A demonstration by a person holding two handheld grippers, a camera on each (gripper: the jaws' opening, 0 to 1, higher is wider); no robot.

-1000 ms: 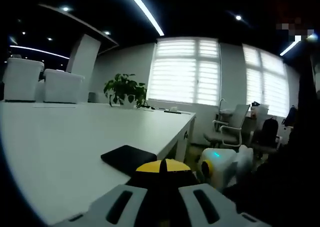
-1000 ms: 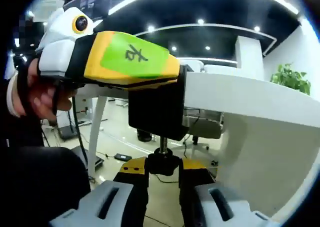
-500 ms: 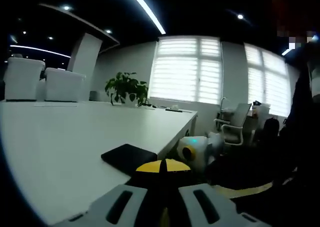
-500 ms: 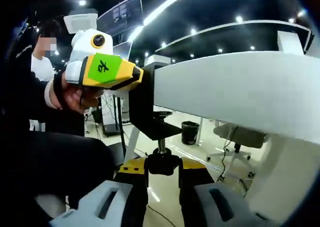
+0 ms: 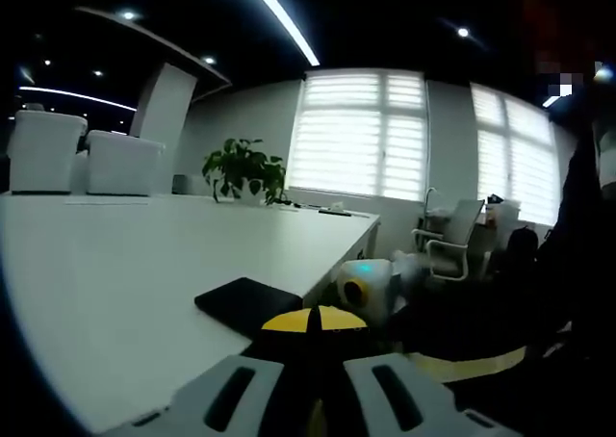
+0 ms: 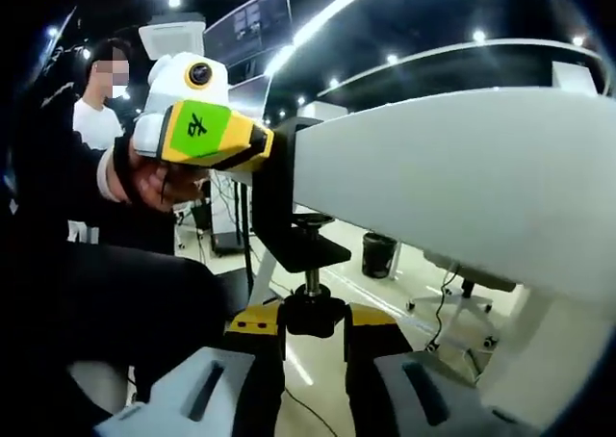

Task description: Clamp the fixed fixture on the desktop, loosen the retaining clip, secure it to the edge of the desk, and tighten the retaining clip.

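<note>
The black clamp fixture [image 6: 277, 216] straddles the edge of the white desk [image 6: 452, 167]. Its flat top plate [image 5: 248, 302] lies on the desk surface, and its lower arm reaches under the desk. A screw with a black knob [image 6: 313, 312] hangs below that arm. My right gripper [image 6: 313, 323] is shut on the knob from beneath. My left gripper [image 5: 313, 333] is shut on the fixture's upright at desk height. In the right gripper view, the left gripper [image 6: 207, 134] is yellow with a green label and held by a hand. In the left gripper view, the right gripper [image 5: 366, 288] is white, beside the desk edge.
A potted plant [image 5: 241, 172] and white armchairs [image 5: 82, 158] stand at the desk's far side. Office chairs [image 5: 443, 249] sit by the windows. A person in a white shirt [image 6: 96, 124] stands behind. A dark bin [image 6: 377, 254] is on the floor under the desk.
The right gripper has swung left and closer under the desk edge, still on the knob. Its view has tilted, so more of the clamp's lower arm shows. The left gripper has held still.
</note>
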